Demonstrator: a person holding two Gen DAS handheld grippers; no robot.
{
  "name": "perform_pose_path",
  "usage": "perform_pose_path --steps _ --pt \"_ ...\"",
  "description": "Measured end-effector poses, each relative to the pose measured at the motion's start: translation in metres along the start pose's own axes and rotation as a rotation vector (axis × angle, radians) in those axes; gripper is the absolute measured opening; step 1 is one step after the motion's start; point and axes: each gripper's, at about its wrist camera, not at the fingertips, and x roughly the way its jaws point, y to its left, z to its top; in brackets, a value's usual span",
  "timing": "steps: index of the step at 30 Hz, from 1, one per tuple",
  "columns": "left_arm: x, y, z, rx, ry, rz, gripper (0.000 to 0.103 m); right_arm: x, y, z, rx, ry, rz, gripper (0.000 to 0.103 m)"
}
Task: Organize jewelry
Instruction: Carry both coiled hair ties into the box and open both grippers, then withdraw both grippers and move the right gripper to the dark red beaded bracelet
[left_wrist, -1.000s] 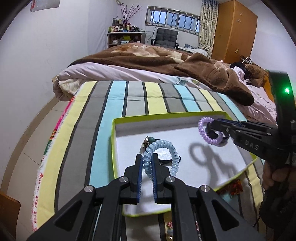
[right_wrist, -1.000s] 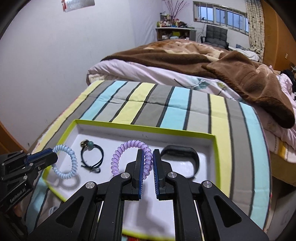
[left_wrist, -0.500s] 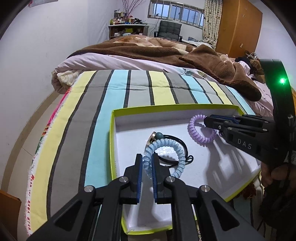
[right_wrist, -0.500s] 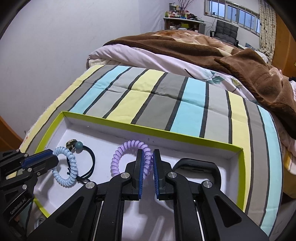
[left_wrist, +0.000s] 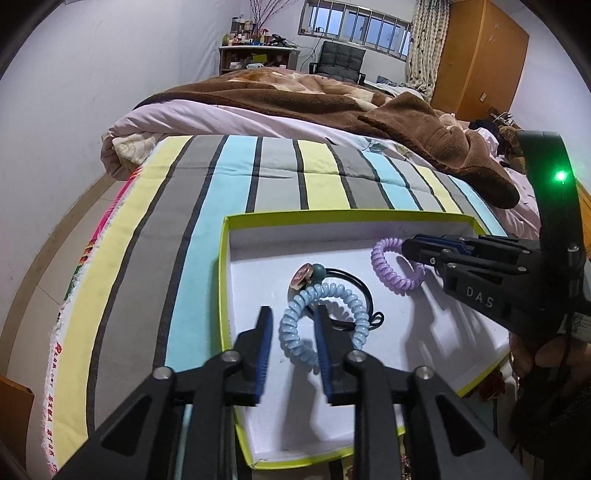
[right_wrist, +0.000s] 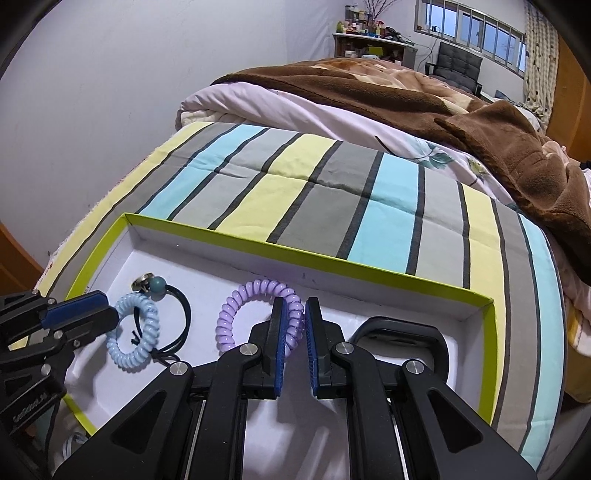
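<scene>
A white tray with a lime-green rim (left_wrist: 224, 280) (right_wrist: 484, 354) lies on the striped bedspread. My left gripper (left_wrist: 291, 314) is open over the tray's left part; the light-blue spiral band (left_wrist: 321, 325) (right_wrist: 133, 334) lies between and over its fingers, on a black hair tie with a teal bead (left_wrist: 318, 272) (right_wrist: 159, 283). My right gripper (right_wrist: 294, 308) is shut on the purple spiral band (right_wrist: 255, 314) (left_wrist: 391, 264), low over the tray's middle. A black wristband (right_wrist: 402, 332) lies in the tray's right part.
The striped bedspread (right_wrist: 332, 192) surrounds the tray. A rumpled brown blanket (left_wrist: 424, 133) and pink quilt lie beyond. The white wall runs along the left. A hand (left_wrist: 532, 358) holds the right gripper at the tray's right edge.
My left gripper has opened and let go of the light-blue spiral band, which now rests in the tray. Both grippers have dropped lower towards the tray floor.
</scene>
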Motion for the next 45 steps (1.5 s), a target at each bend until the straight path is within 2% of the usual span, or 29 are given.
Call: perform_pose_path --steps 5,10,14,21,32,39,45 --pt "-0.001 0.000 0.000 -0.003 0.000 0.002 0.027 -0.001 -0.001 0.000 0.009 -0.008 0.002 0.016" --pt "-0.011 0.000 -0.002 -0.019 -0.022 -0.009 0.036 -0.011 0.000 -0.001 0.013 -0.034 0.013 0.020" --pt "-0.026 -0.003 -0.005 -0.019 -0.048 -0.023 0.038 -0.031 0.000 -0.004 0.028 -0.077 0.038 0.038" --pt "-0.059 -0.010 -0.017 -0.029 -0.098 -0.053 0.043 -0.071 0.006 -0.021 0.029 -0.136 0.059 0.038" --pt "-0.097 -0.009 -0.059 -0.063 -0.128 -0.071 0.047 -0.126 0.016 -0.092 0.064 -0.184 0.109 0.039" --pt "-0.110 -0.003 -0.084 -0.090 -0.134 -0.072 0.049 -0.132 0.030 -0.133 0.070 -0.154 0.153 0.039" --pt "-0.117 0.008 -0.098 -0.129 -0.137 -0.071 0.049 -0.123 0.041 -0.146 0.067 -0.125 0.170 0.039"
